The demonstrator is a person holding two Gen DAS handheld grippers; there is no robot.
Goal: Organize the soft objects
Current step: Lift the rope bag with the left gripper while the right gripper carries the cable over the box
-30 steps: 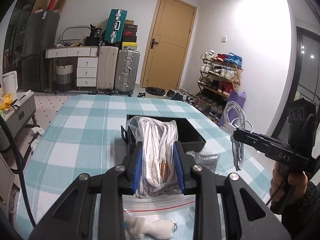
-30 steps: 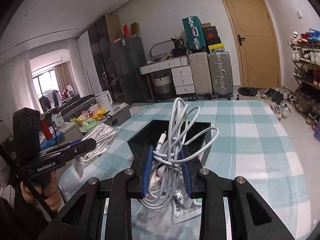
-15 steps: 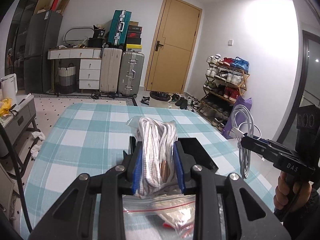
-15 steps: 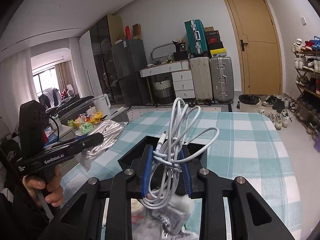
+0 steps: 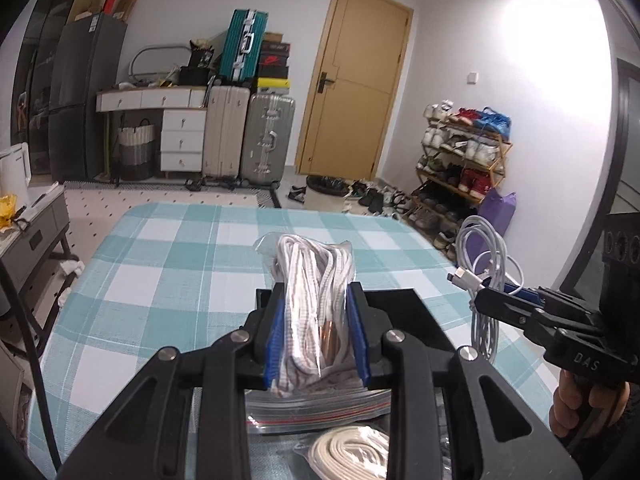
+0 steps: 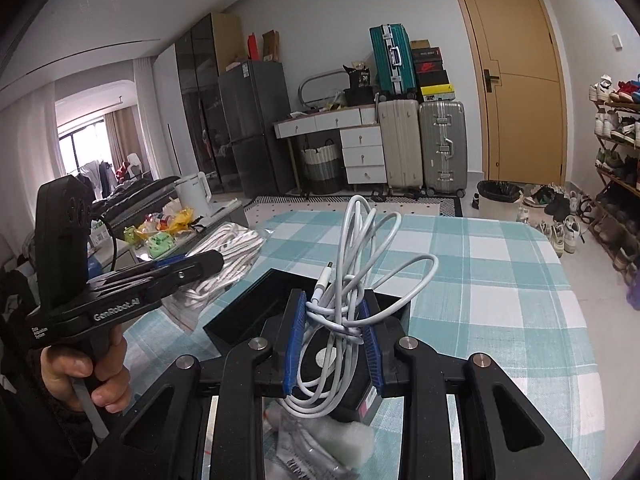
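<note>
The box sits on the tabletop. Above it, side by side, the left gripper holds a bagged rope bundle between its fingers and the right gripper holds a coiled cable to its right. More bagged items lie on the tabletop nearer than the box. Beyond the tabletop, suitcases stand left of the door, with a shoe rack to the right.

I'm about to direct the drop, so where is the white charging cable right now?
The white charging cable is clamped in the right gripper, held up over the black box on the checked table; in the left wrist view it hangs at the right.
</note>
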